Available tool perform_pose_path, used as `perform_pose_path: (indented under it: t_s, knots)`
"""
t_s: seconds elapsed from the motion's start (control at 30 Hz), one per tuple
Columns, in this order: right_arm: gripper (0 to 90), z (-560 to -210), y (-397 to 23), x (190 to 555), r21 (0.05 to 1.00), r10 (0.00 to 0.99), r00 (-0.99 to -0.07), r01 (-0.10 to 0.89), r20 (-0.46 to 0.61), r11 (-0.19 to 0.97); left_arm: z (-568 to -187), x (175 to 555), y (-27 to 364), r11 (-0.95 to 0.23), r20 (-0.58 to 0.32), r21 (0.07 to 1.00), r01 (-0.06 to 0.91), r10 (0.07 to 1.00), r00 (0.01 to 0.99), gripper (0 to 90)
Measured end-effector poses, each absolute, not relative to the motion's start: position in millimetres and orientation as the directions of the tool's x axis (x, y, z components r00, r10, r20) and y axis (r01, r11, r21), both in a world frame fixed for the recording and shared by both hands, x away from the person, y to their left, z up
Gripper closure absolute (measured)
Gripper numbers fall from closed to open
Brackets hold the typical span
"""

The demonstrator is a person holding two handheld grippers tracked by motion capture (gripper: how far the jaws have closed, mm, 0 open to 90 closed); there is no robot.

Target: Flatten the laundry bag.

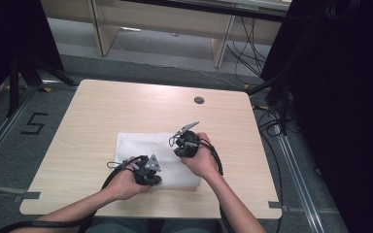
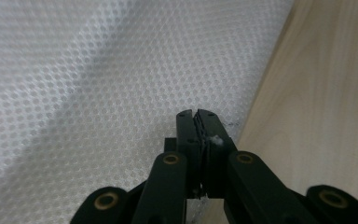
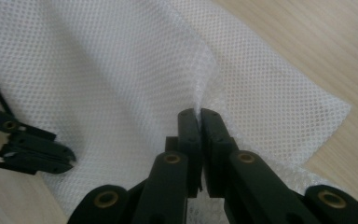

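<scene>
A white mesh cloth [image 1: 158, 160] lies flat on the near middle of the wooden counter [image 1: 102, 107]. The right claw [image 3: 199, 114] is clenched on a raised fold of it, lifting a ridge. The left claw [image 2: 196, 114] sits at the cloth's near edge, jaws closed tight with a wisp of mesh pinched between them.

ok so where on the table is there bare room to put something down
Free: the far strip of the table beyond the white mesh cloth, up to the round grommet, and both side margins. Crowded: the near middle, where the left tongs and right tongs pinch the cloth.
</scene>
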State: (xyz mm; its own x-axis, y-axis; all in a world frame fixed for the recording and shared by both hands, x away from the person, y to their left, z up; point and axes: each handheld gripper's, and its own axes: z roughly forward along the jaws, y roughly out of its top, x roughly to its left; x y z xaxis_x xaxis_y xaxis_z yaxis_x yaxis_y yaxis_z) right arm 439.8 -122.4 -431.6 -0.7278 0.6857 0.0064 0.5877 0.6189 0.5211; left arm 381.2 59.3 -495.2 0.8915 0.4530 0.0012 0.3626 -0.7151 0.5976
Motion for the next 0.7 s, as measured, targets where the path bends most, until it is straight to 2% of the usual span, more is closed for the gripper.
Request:
perform_pose_path:
  t_s: [0.03, 0.1, 0.13, 0.17, 0.23, 0.27, 0.33, 0.53, 0.6, 0.63, 0.7]
  knots:
    - [88.5, -431.0, -123.2, 440.7, 0.535, 0.672, -0.740, 0.565, -0.006, 0.628, -498.1, 381.8, 57.5, -0.680, -0.020, 0.621, 0.390, 0.484, 0.875, 85.7]
    - [88.5, -428.1, -123.4, 441.3, 0.543, 0.664, -0.747, 0.554, -0.010, 0.631, -496.1, 386.8, 58.9, -0.707, -0.007, 0.601, 0.373, 0.462, 0.887, 85.7]
    - [88.6, -424.6, -121.4, 438.4, 0.521, 0.691, -0.723, 0.593, 0.010, 0.613, -496.7, 386.7, 57.4, -0.692, -0.018, 0.607, 0.390, 0.479, 0.878, 85.9]
    - [88.6, -424.9, -122.2, 441.7, 0.550, 0.663, -0.748, 0.545, -0.022, 0.633, -497.5, 388.2, 55.3, -0.679, -0.014, 0.617, 0.397, 0.495, 0.869, 85.9]
    - [88.6, -423.8, -122.4, 442.4, 0.555, 0.655, -0.755, 0.534, -0.028, 0.638, -496.8, 390.0, 55.6, -0.700, -0.003, 0.602, 0.384, 0.480, 0.878, 85.9]
    - [88.7, -420.6, -120.1, 441.2, 0.553, 0.667, -0.745, 0.557, 0.003, 0.620, -498.4, 391.3, 52.5, -0.675, -0.011, 0.622, 0.397, 0.499, 0.866, 85.2]
    - [88.7, -418.0, -119.4, 443.2, 0.567, 0.653, -0.756, 0.522, -0.038, 0.637, -498.3, 393.0, 52.1, -0.679, -0.006, 0.621, 0.391, 0.495, 0.869, 84.4]
    - [88.7, -410.5, -116.5, 443.3, 0.588, 0.650, -0.760, 0.512, -0.031, 0.627, -492.6, 400.4, 54.0, -0.706, 0.023, 0.604, 0.370, 0.479, 0.878, 81.7]
    - [88.7, -407.8, -117.2, 443.4, 0.585, 0.655, -0.754, 0.510, -0.048, 0.630, -488.5, 397.6, 55.2, -0.681, 0.016, 0.629, 0.376, 0.495, 0.869, 83.4]
    - [88.7, -405.2, -118.4, 442.9, 0.584, 0.666, -0.745, 0.526, -0.033, 0.618, -483.1, 394.2, 59.1, -0.705, 0.012, 0.613, 0.357, 0.460, 0.888, 85.6]
    - [88.7, -404.4, -121.1, 445.4, 0.600, 0.653, -0.755, 0.493, -0.065, 0.629, -484.4, 390.5, 58.2, -0.681, -0.005, 0.630, 0.373, 0.477, 0.879, 89.1]
